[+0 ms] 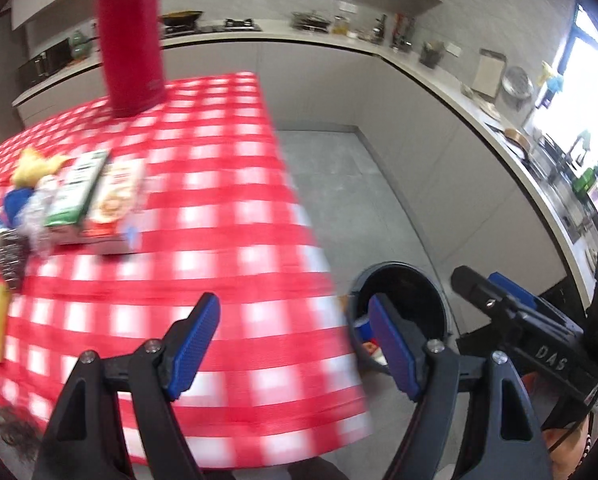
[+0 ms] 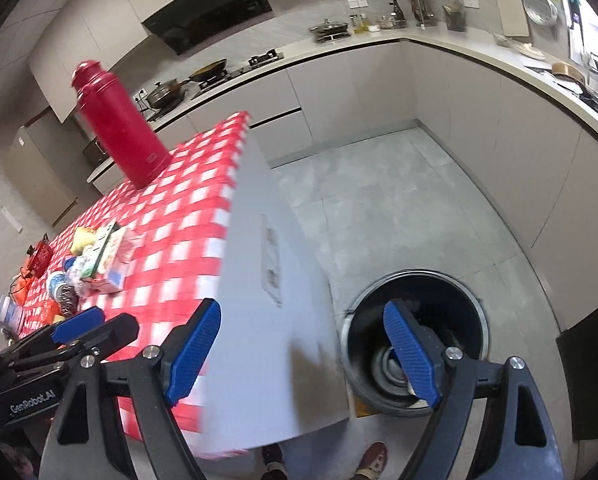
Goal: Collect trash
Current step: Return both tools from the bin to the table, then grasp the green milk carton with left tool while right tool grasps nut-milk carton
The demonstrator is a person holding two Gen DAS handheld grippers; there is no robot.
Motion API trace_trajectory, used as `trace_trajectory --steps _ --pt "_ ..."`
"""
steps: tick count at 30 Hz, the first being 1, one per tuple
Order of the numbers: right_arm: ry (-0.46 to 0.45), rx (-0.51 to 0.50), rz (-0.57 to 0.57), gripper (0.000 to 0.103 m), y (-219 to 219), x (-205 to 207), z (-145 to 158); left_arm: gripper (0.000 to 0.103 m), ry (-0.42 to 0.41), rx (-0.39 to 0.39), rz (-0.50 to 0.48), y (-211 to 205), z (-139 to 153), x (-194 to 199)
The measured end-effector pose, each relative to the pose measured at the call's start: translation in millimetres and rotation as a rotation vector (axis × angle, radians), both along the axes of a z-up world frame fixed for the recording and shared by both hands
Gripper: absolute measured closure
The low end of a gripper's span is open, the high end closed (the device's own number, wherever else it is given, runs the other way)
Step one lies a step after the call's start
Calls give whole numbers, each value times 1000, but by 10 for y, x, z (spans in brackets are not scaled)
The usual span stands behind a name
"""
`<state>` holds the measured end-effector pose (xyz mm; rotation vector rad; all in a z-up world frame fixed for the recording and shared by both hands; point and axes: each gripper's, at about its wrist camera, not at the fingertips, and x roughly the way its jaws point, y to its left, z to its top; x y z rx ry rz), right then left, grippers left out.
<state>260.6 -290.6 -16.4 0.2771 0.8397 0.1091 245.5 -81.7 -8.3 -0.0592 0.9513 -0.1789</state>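
Both claws are hanging wide with nothing in them. The left gripper [image 1: 295,344] is sitting nearer the trash pile [image 1: 59,204], which is lying up and to the left on the checked table [image 1: 227,216]. The right gripper [image 2: 303,348] is pointing toward the bin [image 2: 475,304] at lower right.

The left black two-finger gripper with blue ribbed pads [image 1: 295,344] is pointing steeply downward, its jaws standing wide apart with nothing between the pads. The right black two-finger gripper with blue ribbed pads [image 2: 303,352] is tilting downward too, its jaws likewise spread and gripping nothing. Each is showing at the edge of the other's view, so the two are hanging side by side. The person's shoes [image 2: 373,458] are showing below.
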Motion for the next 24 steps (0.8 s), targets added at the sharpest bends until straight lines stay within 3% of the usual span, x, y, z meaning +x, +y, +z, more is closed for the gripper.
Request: trace_trajectory --steps 13,24 --pt "-50 -16 98 18 1538 154 173 25 -36 -6 164 1423 30 -12" --pt "-36 -36 163 18 2262 390 99 25 -27 -15 200 1970 -54 77"
